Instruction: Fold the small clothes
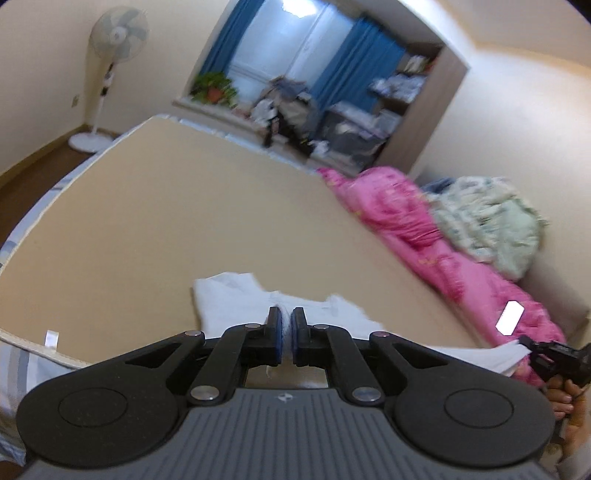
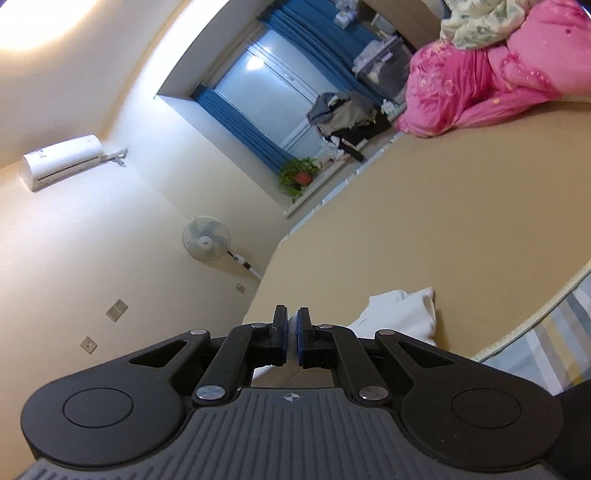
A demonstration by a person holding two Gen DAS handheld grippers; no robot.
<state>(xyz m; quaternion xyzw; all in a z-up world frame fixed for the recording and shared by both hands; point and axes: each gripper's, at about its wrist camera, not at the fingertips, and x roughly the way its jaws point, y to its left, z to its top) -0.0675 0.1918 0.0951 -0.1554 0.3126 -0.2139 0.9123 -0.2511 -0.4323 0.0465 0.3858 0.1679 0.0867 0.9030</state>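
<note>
While both tools are raised over the bed, this is how things lie:

Left tool (image 1: pixel 286 334): its black fingers with blue pads (image 1: pixel 277 332) are pressed together on a thin edge of the white garment (image 1: pixel 229 301); a strip of white cloth shows in the narrow slit between the pads.

Right tool (image 2: pixel 292 338): fingers drawn together the same way, with a sliver of white fabric between the blue pads; in the left wrist view it shows at the far right edge (image 1: pixel 535 350), pinching another white corner of the cloth, a hand (image 1: pixel 565 398) below it.

White garment: small and sleeveless, by the look of its scooped edges; part of it lies on the bed (image 1: pixel 184 203) near the front edge, and part stretches toward the two tools. In the right wrist view its bunched far end rests on the sheet just beyond the fingers.

Bed: covered by a plain tan sheet, with a striped layer (image 2: pixel 546 339) showing at the near edge.

Pink quilt (image 1: pixel 406 214): heaped along the far side of the bed against the wall, with a pale green blanket (image 1: pixel 491 221) piled on it.

Phone (image 1: pixel 509 317): a bright white rectangle lying on the pink quilt.

Room: a standing fan (image 1: pixel 118 35) in the corner, blue curtains (image 1: pixel 362 62) at the window, and a potted plant (image 1: pixel 214 88) on the sill.
</note>
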